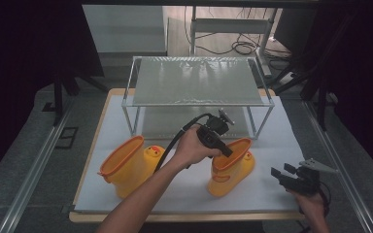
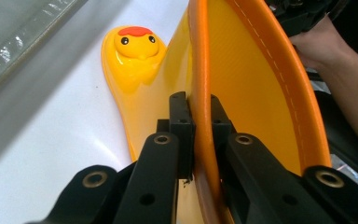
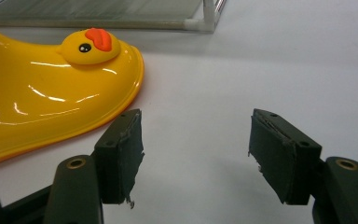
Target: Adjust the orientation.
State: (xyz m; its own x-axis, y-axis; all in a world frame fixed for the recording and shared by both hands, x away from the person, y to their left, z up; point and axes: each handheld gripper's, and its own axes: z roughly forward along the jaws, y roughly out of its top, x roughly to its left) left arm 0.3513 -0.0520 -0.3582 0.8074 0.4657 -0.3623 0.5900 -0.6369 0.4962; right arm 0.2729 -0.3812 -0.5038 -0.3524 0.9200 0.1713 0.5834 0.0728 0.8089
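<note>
Two yellow duck-faced rubber boots with orange rims stand on the white mat (image 1: 184,194). The left boot (image 1: 126,167) leans at the mat's left. My left gripper (image 1: 228,151) reaches down onto the right boot (image 1: 230,174). In the left gripper view its jaws (image 2: 200,126) are shut on the boot's orange rim (image 2: 203,65), one pad inside the shaft and one outside, with the duck face (image 2: 137,42) beyond. My right gripper (image 1: 282,171) rests open at the mat's right edge. In its own view its jaws (image 3: 196,149) stand wide apart over bare mat, beside a boot toe (image 3: 51,98).
A two-tier metal rack (image 1: 196,80) with mesh shelves stands at the back of the mat, just behind the boots. Its front corner leg (image 3: 209,18) lies ahead of the right gripper. Dark curtains and cables surround the table.
</note>
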